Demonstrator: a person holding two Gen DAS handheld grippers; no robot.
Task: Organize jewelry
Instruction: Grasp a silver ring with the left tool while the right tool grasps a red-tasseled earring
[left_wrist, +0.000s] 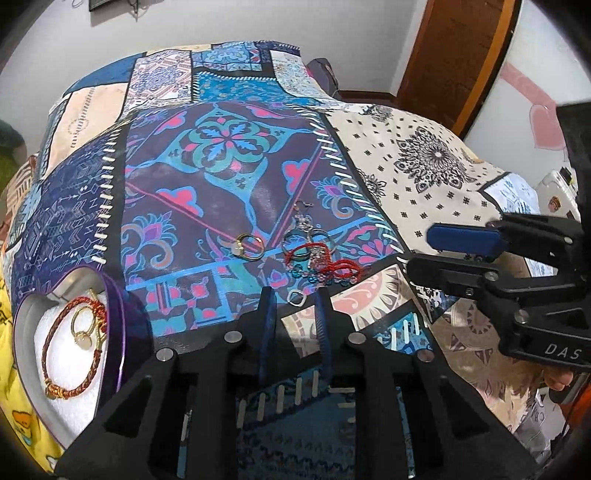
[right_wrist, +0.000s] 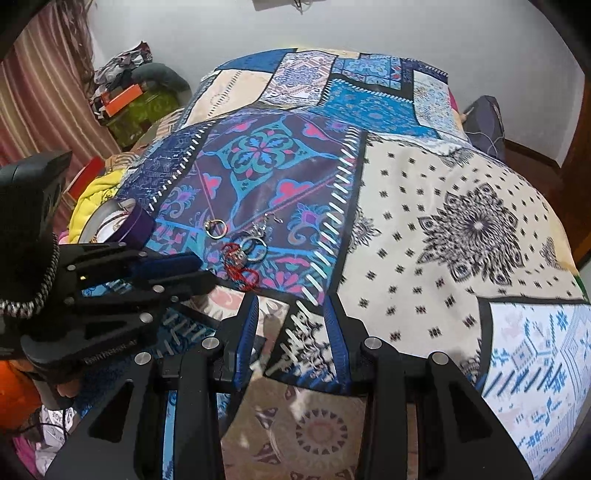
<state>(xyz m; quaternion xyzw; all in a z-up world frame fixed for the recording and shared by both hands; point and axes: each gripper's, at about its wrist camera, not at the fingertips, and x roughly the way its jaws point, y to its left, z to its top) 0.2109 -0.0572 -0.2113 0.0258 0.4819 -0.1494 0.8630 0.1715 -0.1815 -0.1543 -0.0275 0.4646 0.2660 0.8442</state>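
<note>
A small silver ring (left_wrist: 296, 297) lies on the patchwork bedspread (left_wrist: 229, 147) between the fingertips of my left gripper (left_wrist: 294, 295). The jaws are narrow but clear of the ring on both sides. Just beyond lies a tangle of jewelry (left_wrist: 317, 258) (right_wrist: 242, 258): red cord bracelet, silver rings, blue beads. A gold ring (left_wrist: 250, 246) (right_wrist: 216, 228) sits left of it. The purple box (left_wrist: 114, 325) (right_wrist: 138, 221) at the left holds a braided bracelet (left_wrist: 62, 347) and a gold ring (left_wrist: 83, 326). My right gripper (right_wrist: 291, 301) (left_wrist: 419, 253) hovers open and empty to the right of the pile.
The bedspread covers a bed that drops off at the near edge and on both sides. A yellow cloth (left_wrist: 14, 406) lies beside the box. Clutter and a curtain (right_wrist: 44, 92) stand far left, and a wooden door (left_wrist: 454, 55) far right.
</note>
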